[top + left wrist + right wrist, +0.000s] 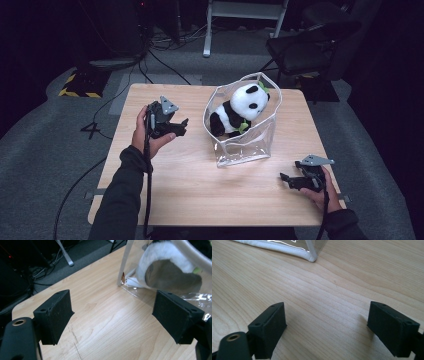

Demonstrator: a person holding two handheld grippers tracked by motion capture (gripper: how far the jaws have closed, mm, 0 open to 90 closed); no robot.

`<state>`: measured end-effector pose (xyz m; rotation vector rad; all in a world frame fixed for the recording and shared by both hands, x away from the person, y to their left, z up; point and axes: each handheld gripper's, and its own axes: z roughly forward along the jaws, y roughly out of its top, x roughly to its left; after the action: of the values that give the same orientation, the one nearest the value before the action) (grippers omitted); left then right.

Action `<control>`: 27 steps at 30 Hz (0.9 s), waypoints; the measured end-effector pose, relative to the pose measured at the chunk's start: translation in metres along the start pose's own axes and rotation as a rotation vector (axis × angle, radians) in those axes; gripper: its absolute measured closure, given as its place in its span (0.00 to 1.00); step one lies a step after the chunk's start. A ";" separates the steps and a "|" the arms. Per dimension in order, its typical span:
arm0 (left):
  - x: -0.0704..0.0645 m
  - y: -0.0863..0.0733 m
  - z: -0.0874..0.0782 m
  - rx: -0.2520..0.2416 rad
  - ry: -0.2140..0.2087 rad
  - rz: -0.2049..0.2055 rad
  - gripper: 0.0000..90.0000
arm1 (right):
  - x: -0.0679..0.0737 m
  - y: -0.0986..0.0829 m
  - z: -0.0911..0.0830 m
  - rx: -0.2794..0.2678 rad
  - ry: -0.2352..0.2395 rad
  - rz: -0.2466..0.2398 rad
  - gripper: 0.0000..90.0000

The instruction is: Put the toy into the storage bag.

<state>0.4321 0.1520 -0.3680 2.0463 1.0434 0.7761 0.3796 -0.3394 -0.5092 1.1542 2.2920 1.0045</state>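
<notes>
1. panda [239, 111] sits inside the clear bag [245, 145], far centre of the table [190, 200], head poking out of the open mouth.
2. your left gripper [181, 127] hangs just left of the bag, jaws wide, nothing held; in the left gripper view the bag's white edge [124, 262] lies ahead, apart from the jaws.
3. your right gripper [286, 180] rests low at near right, jaws wide, empty, well apart from the bag.
4. step, as judged: approach, before any grasp on bag or panda.
5. next move likely calls for bringing the left jaws onto the bag rim and steadying with the right.
</notes>
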 end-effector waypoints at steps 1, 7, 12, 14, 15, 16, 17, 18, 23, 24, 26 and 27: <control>0.000 -0.002 0.001 0.005 0.002 0.005 0.18 | 0.000 0.000 0.000 0.000 0.000 0.000 0.17; 0.000 -0.011 0.004 0.034 0.002 0.010 0.18 | 0.000 0.000 0.000 0.000 0.000 0.000 0.17; 0.001 -0.017 0.006 0.054 0.009 0.010 0.18 | 0.000 0.000 0.000 0.000 0.000 0.000 0.17; 0.001 -0.019 0.006 0.062 0.012 0.014 0.18 | 0.000 0.000 0.000 0.000 0.000 0.000 0.17; 0.002 -0.021 0.006 0.060 0.008 0.015 0.18 | 0.000 0.000 0.000 0.000 0.000 0.000 0.17; 0.002 -0.022 0.006 0.069 -0.002 0.011 0.18 | 0.000 0.000 0.000 0.000 0.000 0.001 0.17; 0.003 -0.022 0.007 0.080 -0.012 0.008 0.18 | 0.000 0.000 0.000 0.000 0.000 0.000 0.17; 0.003 -0.023 0.007 0.088 -0.007 0.006 0.18 | 0.000 0.000 0.000 0.000 0.000 0.000 0.17; 0.002 -0.030 0.007 0.105 0.011 0.028 0.18 | 0.000 0.000 0.000 0.000 0.000 0.000 0.17; 0.001 -0.031 0.007 0.102 0.009 0.024 0.18 | 0.000 0.000 0.000 0.000 0.000 0.000 0.17; 0.000 -0.033 0.006 0.104 0.010 0.028 0.18 | 0.000 0.000 0.000 0.000 0.000 0.000 0.17; 0.000 -0.034 0.006 0.101 0.009 0.027 0.18 | 0.000 0.000 0.000 0.000 0.000 0.000 0.17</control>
<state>0.4218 0.1647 -0.3989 2.1482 1.0819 0.7605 0.3796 -0.3394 -0.5092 1.1545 2.2918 1.0046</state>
